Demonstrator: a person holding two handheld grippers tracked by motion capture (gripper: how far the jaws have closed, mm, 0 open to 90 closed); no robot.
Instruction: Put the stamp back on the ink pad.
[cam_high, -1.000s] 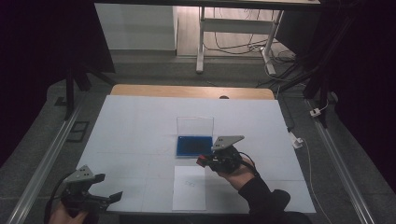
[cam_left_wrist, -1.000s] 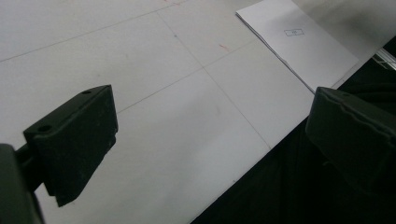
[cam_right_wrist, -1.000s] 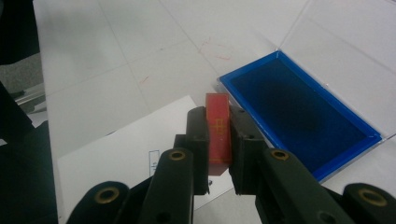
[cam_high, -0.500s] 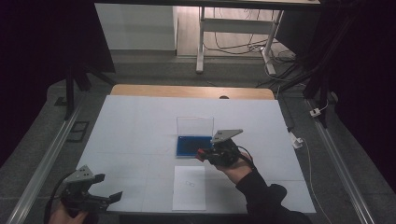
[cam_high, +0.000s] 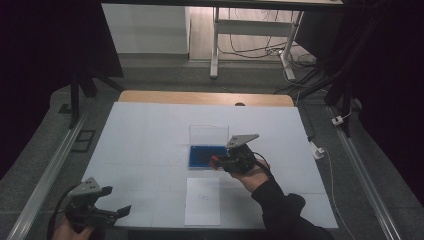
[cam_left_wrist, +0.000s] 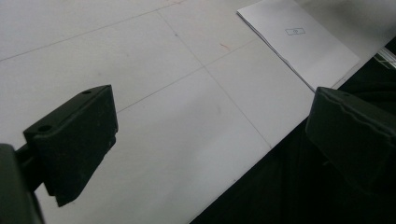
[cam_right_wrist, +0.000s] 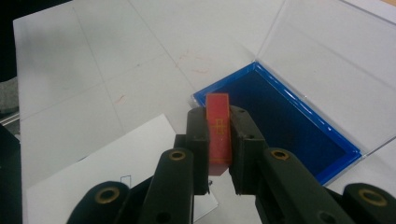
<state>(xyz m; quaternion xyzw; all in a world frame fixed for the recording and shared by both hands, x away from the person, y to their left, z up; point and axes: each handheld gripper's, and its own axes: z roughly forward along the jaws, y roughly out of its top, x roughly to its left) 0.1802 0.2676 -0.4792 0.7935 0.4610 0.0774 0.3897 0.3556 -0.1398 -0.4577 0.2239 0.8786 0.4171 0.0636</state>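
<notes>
A small red card (cam_right_wrist: 218, 126) with a pale printed pattern sits clamped between the jaws of my right gripper (cam_right_wrist: 218, 140), which is shut on it. In the high view that right gripper (cam_high: 220, 161) hovers at the front right corner of a shallow blue box (cam_high: 202, 156) whose clear lid (cam_high: 208, 135) stands open behind it. The blue box (cam_right_wrist: 285, 126) lies just beyond the card in the right gripper view. My left gripper (cam_high: 115, 212) is open near the table's front left corner, its jaws wide apart and nothing between them. A white paper sheet (cam_high: 202, 200) lies in front of the box.
The white table top (cam_high: 145, 135) has thin grid lines and ends at a wooden strip (cam_high: 205, 98) at the back. Its front edge (cam_left_wrist: 243, 168) runs between the left gripper's jaws. The paper sheet (cam_left_wrist: 299, 39) lies farther off there. Metal rails flank the table.
My right gripper with the red card has moved forward from the paper sheet toward the blue box. The left gripper has stayed in place.
</notes>
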